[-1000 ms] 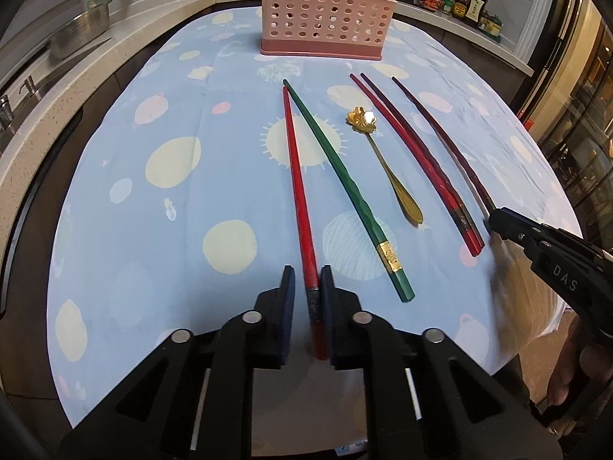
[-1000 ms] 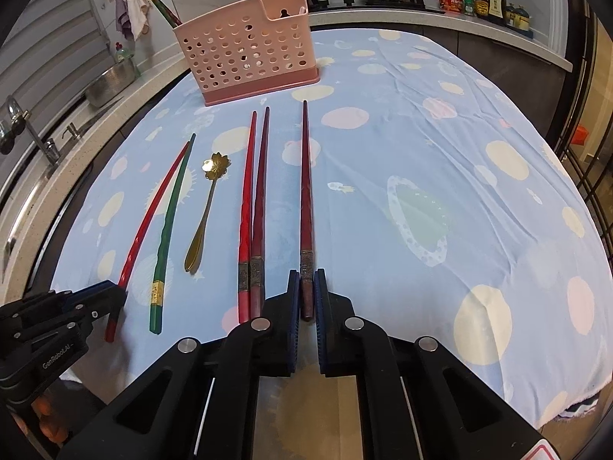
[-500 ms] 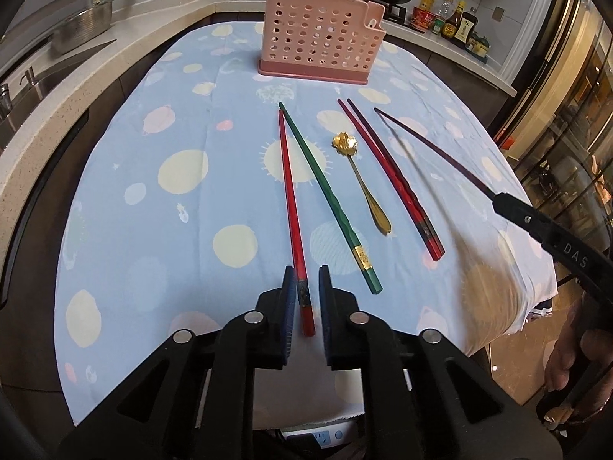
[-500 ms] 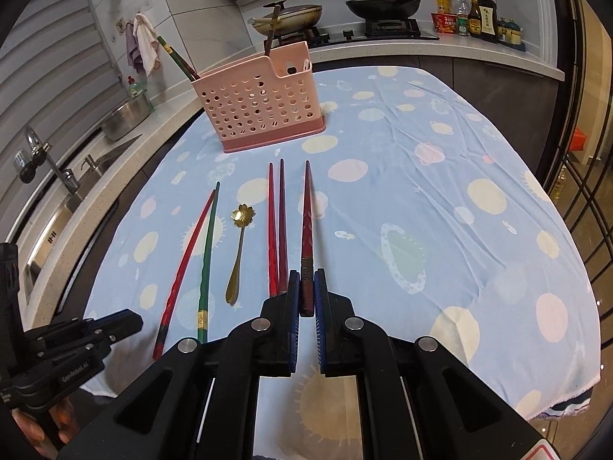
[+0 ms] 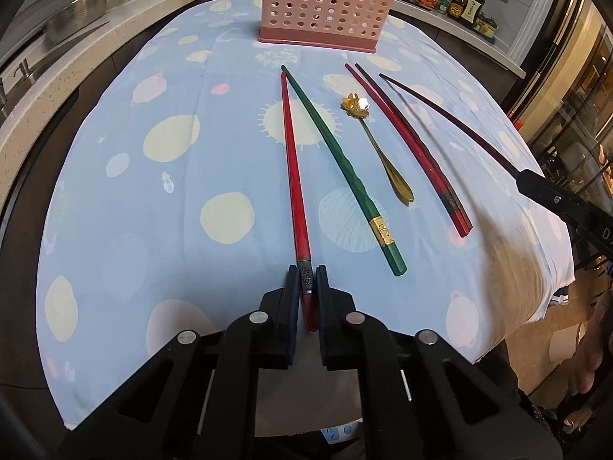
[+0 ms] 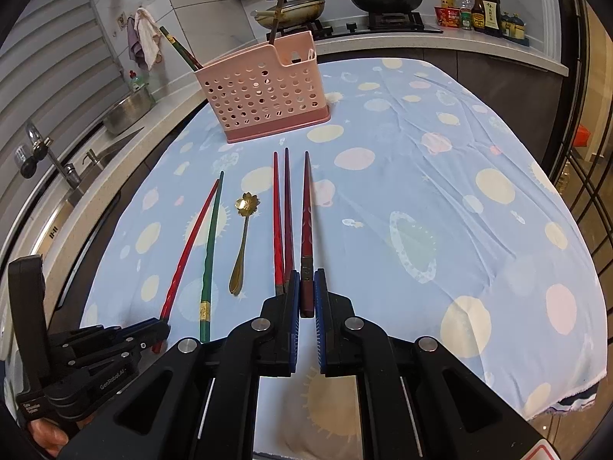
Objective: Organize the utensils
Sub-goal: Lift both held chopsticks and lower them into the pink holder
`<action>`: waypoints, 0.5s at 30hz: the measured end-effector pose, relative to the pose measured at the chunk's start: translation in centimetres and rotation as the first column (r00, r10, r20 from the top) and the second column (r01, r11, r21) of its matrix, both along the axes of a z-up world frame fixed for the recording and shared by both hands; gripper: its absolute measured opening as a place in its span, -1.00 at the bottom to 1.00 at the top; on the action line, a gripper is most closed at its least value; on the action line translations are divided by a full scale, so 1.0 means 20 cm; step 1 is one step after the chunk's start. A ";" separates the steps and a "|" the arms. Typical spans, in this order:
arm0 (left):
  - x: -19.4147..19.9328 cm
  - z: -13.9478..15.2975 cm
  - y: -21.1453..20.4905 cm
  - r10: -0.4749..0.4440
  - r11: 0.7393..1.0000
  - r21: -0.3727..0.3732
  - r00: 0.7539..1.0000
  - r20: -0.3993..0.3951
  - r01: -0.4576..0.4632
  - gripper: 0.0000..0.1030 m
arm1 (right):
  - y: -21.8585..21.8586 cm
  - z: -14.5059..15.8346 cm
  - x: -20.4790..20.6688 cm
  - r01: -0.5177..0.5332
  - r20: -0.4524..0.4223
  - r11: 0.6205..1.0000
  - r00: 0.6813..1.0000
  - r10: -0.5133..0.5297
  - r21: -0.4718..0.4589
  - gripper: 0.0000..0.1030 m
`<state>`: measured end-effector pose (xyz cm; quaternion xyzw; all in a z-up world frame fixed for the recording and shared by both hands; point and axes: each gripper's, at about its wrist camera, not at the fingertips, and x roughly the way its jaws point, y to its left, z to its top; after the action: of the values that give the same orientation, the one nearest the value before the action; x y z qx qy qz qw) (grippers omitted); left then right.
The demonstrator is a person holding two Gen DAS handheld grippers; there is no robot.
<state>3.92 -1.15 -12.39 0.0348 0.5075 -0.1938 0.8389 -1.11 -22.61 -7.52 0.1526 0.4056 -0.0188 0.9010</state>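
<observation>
Both grippers hold a chopstick apiece, and nothing else on the cloth has been put away. The left gripper (image 5: 307,289) is closed on the butt end of the bright red chopstick (image 5: 292,161), which points toward the far edge of the tabletop; whether its tip is clear of the cloth I cannot tell. The right gripper (image 6: 306,295) is closed on the butt of a dark red chopstick (image 6: 306,207), raised above the cloth, its shadow showing in the left view. The pink holder (image 6: 264,92) stands near the far edge of the tabletop (image 6: 440,176), with a few chopsticks already leaning in it. Left lying near the middle are the green chopstick (image 5: 341,161), the gold spoon (image 5: 377,149) and a red pair (image 5: 406,142) side by side. By my judgement the job is early: two sticks gripped, four pieces untouched.
</observation>
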 end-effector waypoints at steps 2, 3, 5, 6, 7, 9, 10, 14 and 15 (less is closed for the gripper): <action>0.00 0.01 0.01 0.001 1.000 -0.007 1.000 -0.002 -0.001 -0.84 | 0.00 0.01 0.00 -0.002 0.002 1.000 1.000 0.002 0.000 -0.87; 0.00 0.02 0.01 0.004 1.000 -0.012 1.000 -0.001 -0.004 -0.85 | -0.01 0.02 0.00 -0.001 0.006 1.000 1.000 0.001 0.000 -0.87; 0.00 0.07 0.03 0.013 1.000 -0.025 1.000 0.012 -0.013 -0.85 | -0.01 0.05 -0.01 0.000 0.021 1.000 1.000 0.000 0.002 -0.87; 0.00 0.10 0.04 0.019 0.999 -0.032 1.000 0.021 -0.018 -0.86 | -0.02 0.07 -0.01 0.001 0.032 1.000 0.999 -0.001 0.001 -0.87; 0.00 0.14 0.05 0.024 0.999 -0.044 0.999 0.034 -0.022 -0.86 | -0.02 0.10 -0.02 0.003 0.045 1.000 0.999 -0.003 0.001 -0.87; 0.00 0.23 0.07 0.034 0.997 -0.066 0.997 0.069 -0.030 -0.86 | -0.04 0.17 -0.02 0.007 0.074 1.000 0.997 -0.007 0.002 -0.87; 0.01 0.27 0.08 0.039 0.997 -0.075 0.995 0.088 -0.032 -0.86 | -0.04 0.20 -0.01 0.008 0.090 1.000 0.996 -0.009 0.002 -0.87; 0.08 0.46 0.10 0.058 0.993 -0.108 0.984 0.169 -0.040 -0.86 | -0.07 0.35 0.02 0.016 0.154 1.000 0.988 -0.015 -0.004 -0.87; 0.11 0.51 0.10 0.063 0.993 -0.113 0.980 0.191 -0.042 -0.86 | -0.08 0.38 0.04 0.019 0.170 1.000 0.985 -0.017 -0.007 -0.87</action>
<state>6.05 0.86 -2.28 -0.0055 0.4127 -0.1943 0.8899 -0.34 -24.23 0.14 0.1533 0.3261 -0.0157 0.9327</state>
